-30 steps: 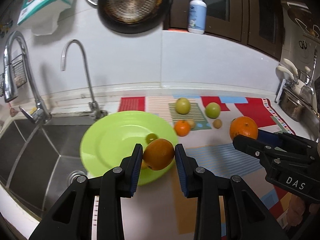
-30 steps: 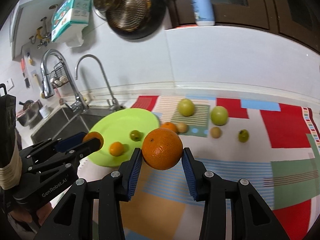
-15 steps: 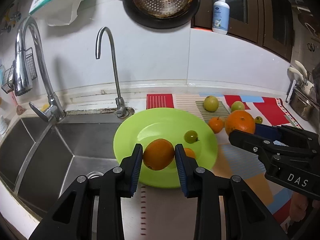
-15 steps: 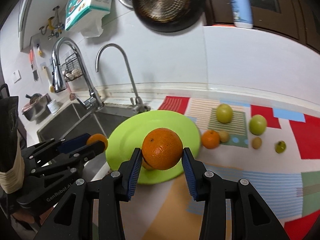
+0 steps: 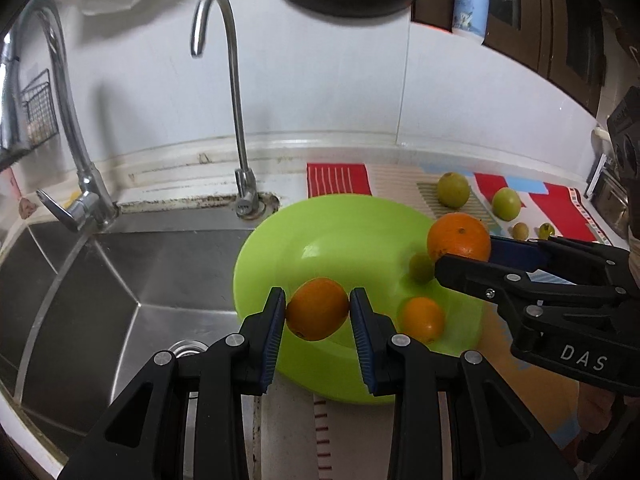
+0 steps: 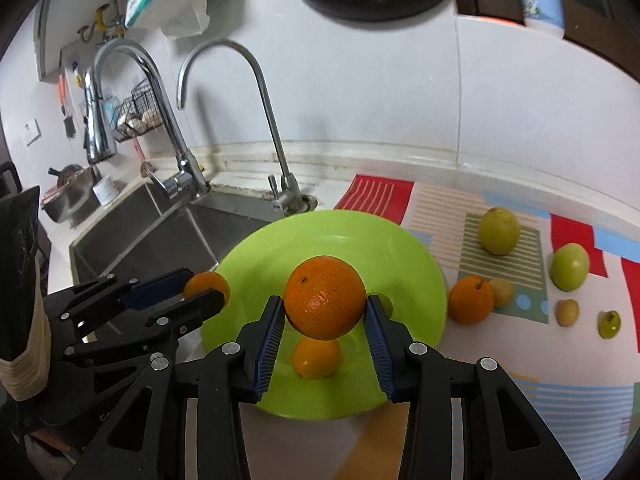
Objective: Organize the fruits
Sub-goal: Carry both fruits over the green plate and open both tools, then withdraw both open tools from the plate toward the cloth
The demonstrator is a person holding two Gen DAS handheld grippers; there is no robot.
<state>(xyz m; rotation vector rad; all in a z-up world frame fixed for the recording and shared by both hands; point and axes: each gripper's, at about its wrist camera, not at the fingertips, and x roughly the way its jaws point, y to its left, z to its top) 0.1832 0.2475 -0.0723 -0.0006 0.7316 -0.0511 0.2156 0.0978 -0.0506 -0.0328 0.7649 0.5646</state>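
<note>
Oranges, a small smooth one [image 5: 317, 309] pinched in the left gripper's [image 5: 318, 312] fingers and a large dimpled one [image 6: 325, 297] in the right's [image 6: 325, 316], have swung from the bench over the lime-green plastic plate [image 6: 424, 264], ready for release.

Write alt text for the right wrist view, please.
Black tongs grip a large orange above a green plate beside a sink. A second pair of tongs at left holds a smaller orange; more fruit lies on a colourful mat.
</note>
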